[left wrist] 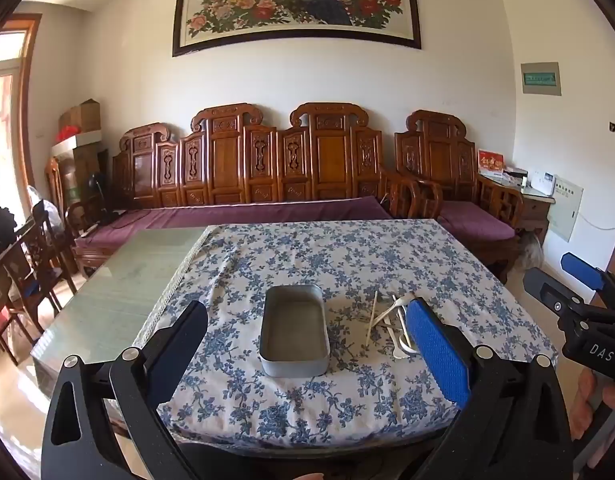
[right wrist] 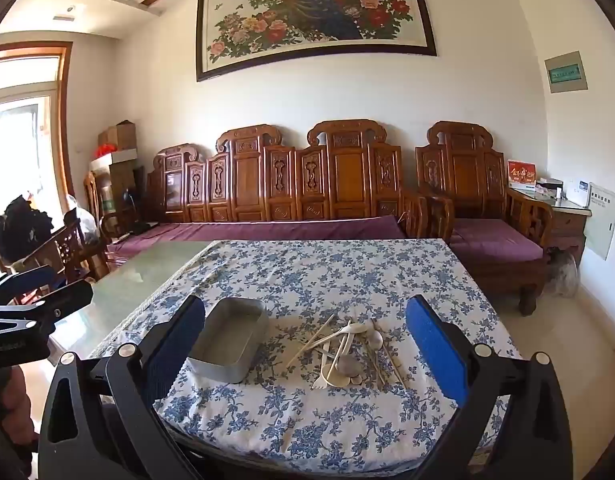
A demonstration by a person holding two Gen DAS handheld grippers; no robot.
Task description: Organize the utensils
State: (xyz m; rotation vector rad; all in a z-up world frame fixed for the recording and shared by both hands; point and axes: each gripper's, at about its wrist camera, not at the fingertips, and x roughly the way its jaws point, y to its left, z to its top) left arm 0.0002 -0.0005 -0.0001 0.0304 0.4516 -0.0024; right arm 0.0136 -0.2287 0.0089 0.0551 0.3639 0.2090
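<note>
One empty metal tin [left wrist: 294, 330], utensils [right wrist: 347, 350] beside it

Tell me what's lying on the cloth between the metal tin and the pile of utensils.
Nothing: between the metal tin and the pile of utensils there is only bare floral tablecloth, clearest in the right wrist view.

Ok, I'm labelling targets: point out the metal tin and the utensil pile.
metal tin [right wrist: 227, 344]: right wrist view, bare inner floor.
utensil pile [right wrist: 347, 354]: right wrist view, middle of the heap.
</note>
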